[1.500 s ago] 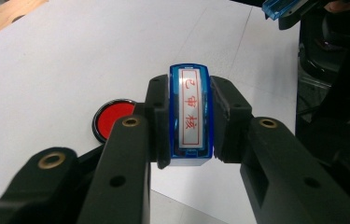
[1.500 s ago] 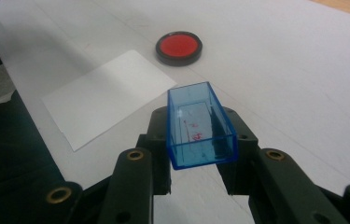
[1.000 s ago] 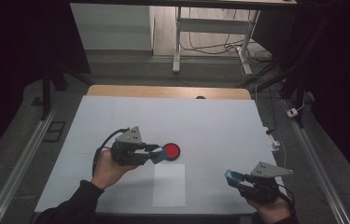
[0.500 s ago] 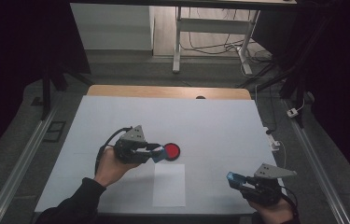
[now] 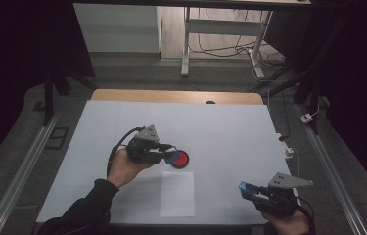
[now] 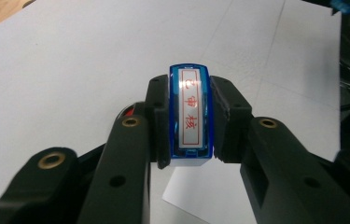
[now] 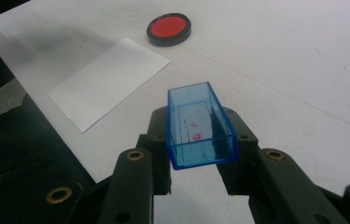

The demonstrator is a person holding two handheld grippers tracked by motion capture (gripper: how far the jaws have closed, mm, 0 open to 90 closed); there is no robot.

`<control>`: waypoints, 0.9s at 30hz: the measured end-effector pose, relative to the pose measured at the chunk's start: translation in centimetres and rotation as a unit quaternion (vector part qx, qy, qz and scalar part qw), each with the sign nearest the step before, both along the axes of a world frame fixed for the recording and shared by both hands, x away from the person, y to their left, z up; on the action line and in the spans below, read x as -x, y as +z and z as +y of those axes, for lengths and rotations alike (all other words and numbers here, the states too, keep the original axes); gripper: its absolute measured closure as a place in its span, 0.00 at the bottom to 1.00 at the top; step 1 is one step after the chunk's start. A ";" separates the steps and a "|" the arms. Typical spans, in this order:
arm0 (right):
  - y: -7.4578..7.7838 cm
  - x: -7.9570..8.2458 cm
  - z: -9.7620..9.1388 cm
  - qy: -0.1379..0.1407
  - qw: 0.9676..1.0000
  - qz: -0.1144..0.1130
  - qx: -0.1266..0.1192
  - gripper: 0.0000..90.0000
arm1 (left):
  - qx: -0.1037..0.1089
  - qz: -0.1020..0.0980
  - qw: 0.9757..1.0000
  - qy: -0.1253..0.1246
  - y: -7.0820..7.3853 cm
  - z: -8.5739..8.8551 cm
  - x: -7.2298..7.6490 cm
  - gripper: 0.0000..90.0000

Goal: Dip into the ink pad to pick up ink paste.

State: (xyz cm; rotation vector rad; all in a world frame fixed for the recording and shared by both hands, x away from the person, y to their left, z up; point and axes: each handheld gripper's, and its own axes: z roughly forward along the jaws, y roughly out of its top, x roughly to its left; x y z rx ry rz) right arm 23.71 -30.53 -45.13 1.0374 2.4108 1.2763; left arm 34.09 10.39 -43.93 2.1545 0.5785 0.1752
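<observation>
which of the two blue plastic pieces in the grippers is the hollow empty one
The blue cap in the right gripper: open and hollow. The left gripper holds the labelled stamp.

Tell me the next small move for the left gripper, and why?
Probably lower the stamp onto the ink pad. The left gripper grips it right beside the open red pad, the right gripper holds the blue cap off, and the paper is blank.

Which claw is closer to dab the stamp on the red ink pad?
The left claw. It grips the blue stamp right beside the red ink pad. The right claw holds just the clear blue cap, farther away.
</observation>
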 end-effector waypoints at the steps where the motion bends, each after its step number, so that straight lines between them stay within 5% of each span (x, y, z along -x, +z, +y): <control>1: 0.0 0.0 0.0 -0.001 1.000 0.000 -0.001 0.77 | 0.000 0.001 1.000 0.001 -0.1 -0.1 -0.2 0.78; 27: 0.2 0.8 -0.7 0.003 1.000 -0.010 0.000 0.77 | -0.029 0.024 0.999 0.029 -3.4 -2.4 -3.6 0.78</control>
